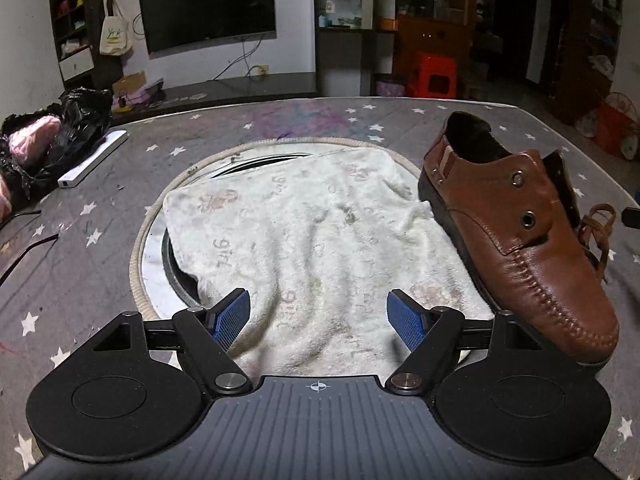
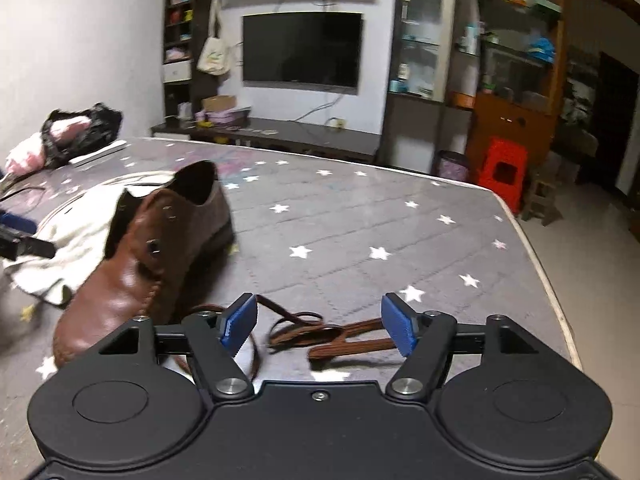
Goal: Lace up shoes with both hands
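Observation:
A brown leather shoe (image 1: 520,240) lies on the star-patterned table, its heel on a white towel (image 1: 320,240). Two metal eyelets show on its side and they hold no lace. It also shows in the right wrist view (image 2: 148,256). A brown lace (image 2: 320,332) lies loose on the table beside the toe; part of it shows in the left wrist view (image 1: 598,232). My left gripper (image 1: 318,316) is open and empty over the towel, left of the shoe. My right gripper (image 2: 318,326) is open, low over the lace, jaws either side of it.
The towel covers a round metal-rimmed opening (image 1: 152,248) in the table. A black bag with pink cloth (image 1: 52,140) and a white bar (image 1: 94,158) lie at the far left. The table edge (image 2: 532,248) runs close on the right. A red stool (image 2: 502,170) stands beyond.

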Demonstrator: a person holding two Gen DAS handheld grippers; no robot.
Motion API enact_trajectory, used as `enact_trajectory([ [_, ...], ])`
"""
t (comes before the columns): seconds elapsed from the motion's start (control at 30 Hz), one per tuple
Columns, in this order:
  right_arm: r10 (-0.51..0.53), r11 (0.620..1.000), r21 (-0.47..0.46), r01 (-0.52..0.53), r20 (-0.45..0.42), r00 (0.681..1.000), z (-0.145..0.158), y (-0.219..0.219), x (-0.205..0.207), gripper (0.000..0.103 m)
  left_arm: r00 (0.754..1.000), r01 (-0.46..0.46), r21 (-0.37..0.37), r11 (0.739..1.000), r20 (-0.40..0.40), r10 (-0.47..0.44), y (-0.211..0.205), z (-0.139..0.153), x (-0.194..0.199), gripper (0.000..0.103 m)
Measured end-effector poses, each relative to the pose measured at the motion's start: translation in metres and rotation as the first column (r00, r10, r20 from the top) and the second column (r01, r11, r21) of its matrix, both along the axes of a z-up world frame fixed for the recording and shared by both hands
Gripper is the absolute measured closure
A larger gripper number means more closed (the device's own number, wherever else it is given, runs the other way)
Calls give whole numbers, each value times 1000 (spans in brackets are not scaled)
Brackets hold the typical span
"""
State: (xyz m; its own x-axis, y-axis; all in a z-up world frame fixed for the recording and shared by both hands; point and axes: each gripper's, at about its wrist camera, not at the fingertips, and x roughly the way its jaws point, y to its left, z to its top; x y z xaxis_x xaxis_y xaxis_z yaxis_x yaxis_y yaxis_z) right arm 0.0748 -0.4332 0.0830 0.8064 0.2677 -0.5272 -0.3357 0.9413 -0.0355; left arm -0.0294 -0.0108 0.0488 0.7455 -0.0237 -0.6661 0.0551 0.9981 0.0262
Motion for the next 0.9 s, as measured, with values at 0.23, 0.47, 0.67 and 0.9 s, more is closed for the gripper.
enact_trajectory([
  [0.23,-43,998,51,43,2,999,-8,-3,-5,20,1000,7,6,1000,17,-7,-14,6,-4,25],
  [0.47,-53,998,46,53,-1,999,-13,-8,-6,19,1000,-5,4,1000,16,5,-25,0,-6,24],
  [0.67,-86,995,50,85,10,996,-19,-20,1,16,999,-28,15,999,28,28,-26,-7,-4,24],
  [0.9,-87,996,37,87,4,996,-30,-25,17,13,997,-55,52,997,62,52,-21,-18,-2,23],
])
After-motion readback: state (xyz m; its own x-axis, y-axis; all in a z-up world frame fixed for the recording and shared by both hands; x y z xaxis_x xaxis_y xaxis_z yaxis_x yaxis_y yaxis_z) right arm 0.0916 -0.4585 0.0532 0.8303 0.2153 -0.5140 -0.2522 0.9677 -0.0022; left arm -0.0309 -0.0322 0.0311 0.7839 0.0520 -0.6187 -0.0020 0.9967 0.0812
